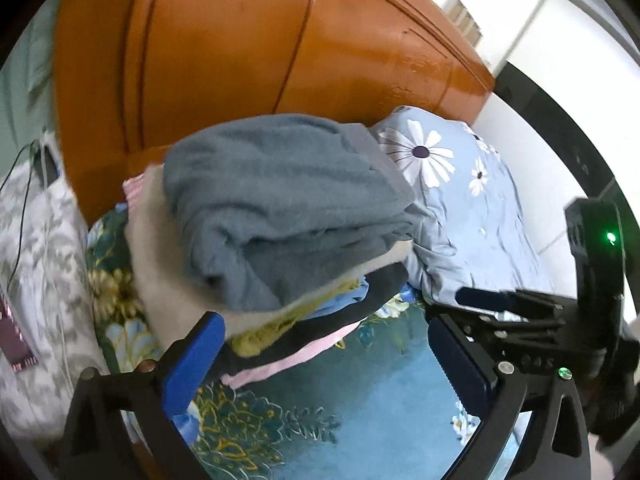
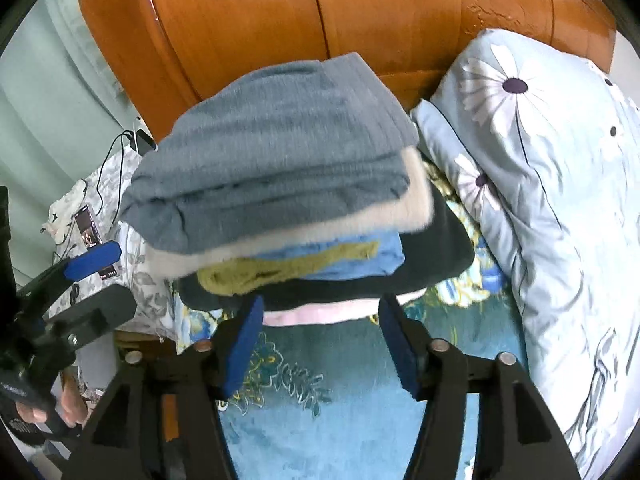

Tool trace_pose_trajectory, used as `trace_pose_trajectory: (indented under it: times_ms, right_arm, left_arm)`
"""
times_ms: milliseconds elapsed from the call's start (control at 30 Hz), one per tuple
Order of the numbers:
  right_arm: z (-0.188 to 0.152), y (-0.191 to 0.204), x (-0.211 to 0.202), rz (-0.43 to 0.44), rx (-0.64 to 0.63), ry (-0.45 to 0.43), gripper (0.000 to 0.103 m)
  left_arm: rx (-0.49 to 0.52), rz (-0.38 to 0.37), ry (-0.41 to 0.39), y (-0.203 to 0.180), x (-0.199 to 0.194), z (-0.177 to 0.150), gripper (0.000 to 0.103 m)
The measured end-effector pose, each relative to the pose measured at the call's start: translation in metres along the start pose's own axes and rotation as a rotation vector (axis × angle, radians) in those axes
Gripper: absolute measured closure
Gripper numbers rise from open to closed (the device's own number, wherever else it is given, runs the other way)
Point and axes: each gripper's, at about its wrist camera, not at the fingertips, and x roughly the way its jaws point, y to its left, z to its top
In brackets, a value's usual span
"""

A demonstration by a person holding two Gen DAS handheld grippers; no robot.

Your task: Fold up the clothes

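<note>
Clothes sit in a folded stack (image 2: 296,216) on the bed, up against the orange wooden headboard (image 2: 360,8), with a grey knitted garment (image 1: 280,200) on top. Beneath it I can make out a cream layer, something olive and light blue, a black piece, and a pink one at the bottom. The stack rests on a teal floral bedspread (image 2: 340,420). Just beside it, to its right, lies a pale blue quilt with daisy prints (image 2: 560,200). The right gripper (image 2: 320,340) is held directly in front of the stack, its blue-padded fingers spread wide and holding nothing, the tips level with the pink bottom layer and very close to it; contact cannot be told. The left gripper (image 1: 324,360) also stands open and empty; its left finger pad (image 1: 192,364) overlaps the lower front corner of the stack in the left wrist view, while the other pad hangs over bare bedspread. From that same view the right gripper shows at the far right. A hand (image 2: 60,404) grips the left tool's handle at the lower left of the right wrist view.
</note>
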Motion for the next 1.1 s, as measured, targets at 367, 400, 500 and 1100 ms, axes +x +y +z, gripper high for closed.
trace_pose_trajectory:
  times_ms: [367, 400, 500, 1100]
  right_arm:
    - [-0.016, 0.003, 0.008, -0.033, -0.001, 0.024, 0.015]
    - [-0.016, 0.003, 0.008, -0.037, -0.002, 0.026, 0.015]
    - [-0.019, 0.004, 0.009, -0.06, -0.011, 0.025, 0.013]
    - [-0.022, 0.005, 0.005, -0.076, -0.021, 0.015, 0.013]
  left_arm:
    - [-0.001, 0.141, -0.06, 0.002, -0.008, -0.007, 0.0]
    - [0.004, 0.16, -0.065, 0.001, -0.009, -0.007, 0.0]
    - [0.029, 0.182, -0.079, -0.003, -0.011, -0.006, 0.0]
    - [0.071, 0.279, -0.096, -0.019, -0.015, -0.008, 0.0]
